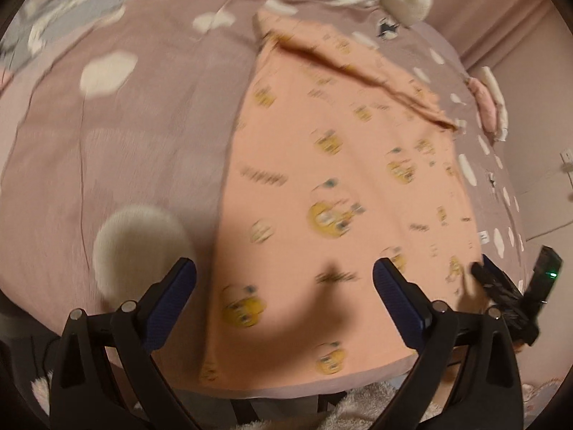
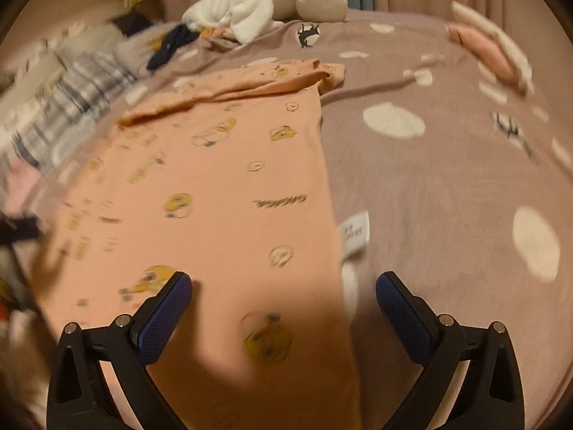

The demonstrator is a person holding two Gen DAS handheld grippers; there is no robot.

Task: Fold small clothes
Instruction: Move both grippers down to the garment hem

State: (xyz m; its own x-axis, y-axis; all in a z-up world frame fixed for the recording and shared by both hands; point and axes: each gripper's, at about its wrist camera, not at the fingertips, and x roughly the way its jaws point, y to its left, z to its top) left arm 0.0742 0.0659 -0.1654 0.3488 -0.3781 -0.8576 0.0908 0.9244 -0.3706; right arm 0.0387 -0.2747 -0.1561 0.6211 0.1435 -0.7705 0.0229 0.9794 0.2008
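Note:
A peach shirt (image 1: pixel 333 165) printed with yellow cartoon birds lies flat on a mauve bedsheet (image 1: pixel 143 125); its far part is folded over. My left gripper (image 1: pixel 284 272) is open and empty above the shirt's near left edge. The right gripper (image 1: pixel 501 283) shows at the shirt's near right corner in the left wrist view. In the right wrist view the shirt (image 2: pixel 222 197) lies left of centre, with a white label (image 2: pixel 354 231) at its right edge. My right gripper (image 2: pixel 284 286) is open and empty above the shirt's near right edge.
The mauve sheet (image 2: pixel 447 186) has white blobs and small black cat prints. A white plush toy (image 2: pixel 272 3) lies at the far end. A plaid cloth (image 2: pixel 68 104) and a dark garment (image 2: pixel 168 46) lie far left. Folded pink and white clothes (image 2: pixel 490 46) lie far right.

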